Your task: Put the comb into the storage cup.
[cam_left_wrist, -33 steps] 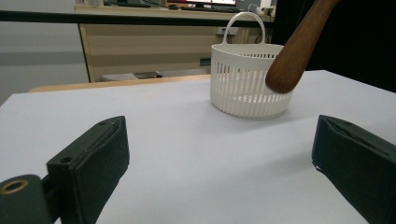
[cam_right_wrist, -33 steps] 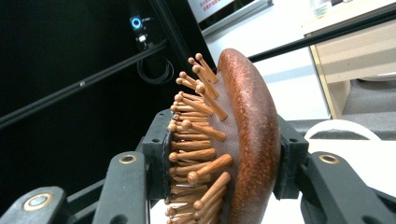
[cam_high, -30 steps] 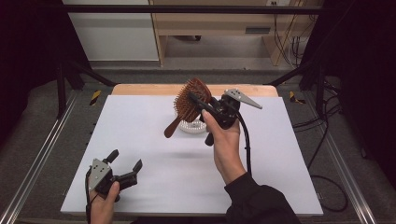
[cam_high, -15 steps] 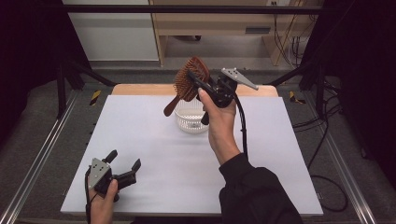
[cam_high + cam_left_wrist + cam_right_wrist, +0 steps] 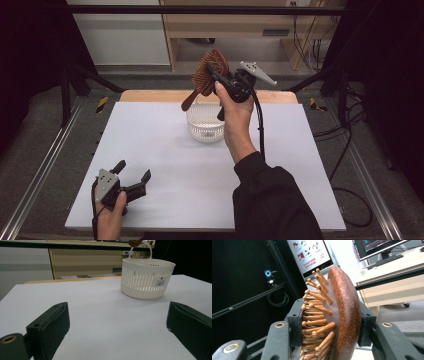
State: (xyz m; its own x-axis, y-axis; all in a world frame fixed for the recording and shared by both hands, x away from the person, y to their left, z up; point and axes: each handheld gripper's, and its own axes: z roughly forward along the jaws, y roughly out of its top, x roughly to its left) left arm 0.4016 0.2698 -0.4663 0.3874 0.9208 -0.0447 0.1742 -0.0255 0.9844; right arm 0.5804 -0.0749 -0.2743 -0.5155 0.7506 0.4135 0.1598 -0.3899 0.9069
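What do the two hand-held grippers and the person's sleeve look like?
Each hand-held gripper, left and right, is black with two flat jaws, brass-coloured rivets, a grey three-cornered plate on top and a black trailing cable. The sleeve is black.

The right gripper (image 5: pixel 212 75) is black, with a grey three-cornered plate (image 5: pixel 257 72) on top that carries small dark holes; a black cable (image 5: pixel 260 127) trails from it along the forearm; the arm wears a black sleeve (image 5: pixel 272 200), wide and creased, beginning just below the wrist; the jaws are matte black blocks with brass-coloured rivets (image 5: pixel 279 325) near the plate's side of the body; the left gripper (image 5: pixel 131 181) is black too, with its own grey plate (image 5: pixel 106 179) bearing dark screws; its pads (image 5: pixel 53 325) are flat, dark and rectangular.
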